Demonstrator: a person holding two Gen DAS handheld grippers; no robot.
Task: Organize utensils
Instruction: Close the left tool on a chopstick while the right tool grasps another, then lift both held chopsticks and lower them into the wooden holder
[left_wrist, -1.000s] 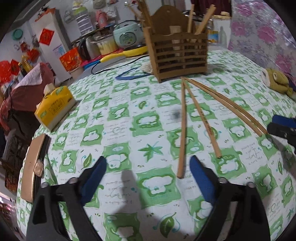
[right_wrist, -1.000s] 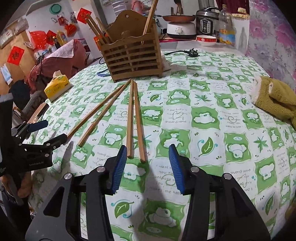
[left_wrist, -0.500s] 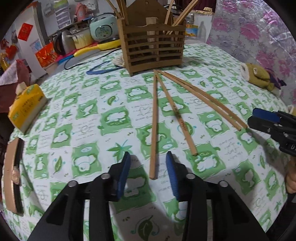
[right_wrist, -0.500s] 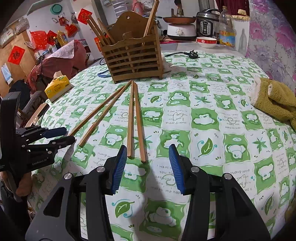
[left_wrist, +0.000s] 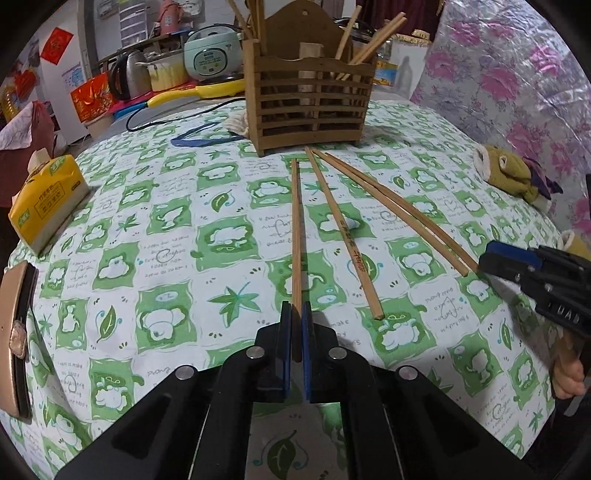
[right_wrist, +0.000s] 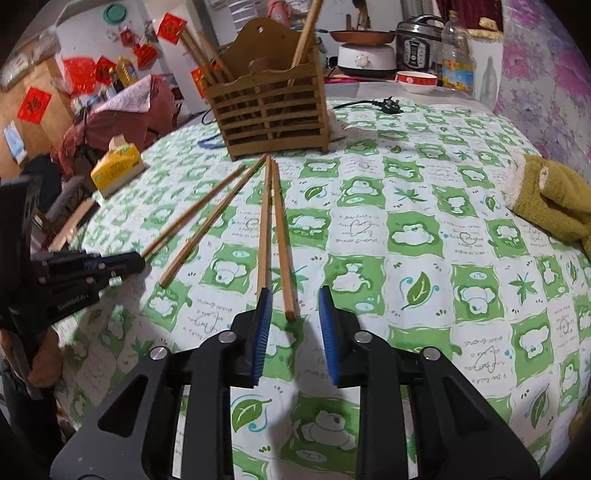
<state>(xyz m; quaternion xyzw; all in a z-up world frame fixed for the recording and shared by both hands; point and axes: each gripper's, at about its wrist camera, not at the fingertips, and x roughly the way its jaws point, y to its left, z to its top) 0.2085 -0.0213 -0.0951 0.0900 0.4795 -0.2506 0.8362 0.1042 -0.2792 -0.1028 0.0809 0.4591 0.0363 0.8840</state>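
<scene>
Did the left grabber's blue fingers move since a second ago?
Yes. The left gripper has closed its fingers inward onto the leftmost chopstick, which lies where it did on the tablecloth.

The tablecloth (left_wrist: 166, 229) was white with green squares of bears and leaves. The chopsticks (left_wrist: 295, 229) were tan; the tissue pack (left_wrist: 44, 210) was yellow.

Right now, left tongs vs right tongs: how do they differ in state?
The left tongs are shut on a chopstick, pads pressing its near end; the right tongs are not gripping, jaws closing with a gap left. The left tongs' chopstick runs straight between the pads; the right tongs straddle the near ends of two chopsticks, one hard against the left pad. Shared: black frames, blue pads, both angled down at the green-patterned tablecloth toward the wooden holder.
</scene>
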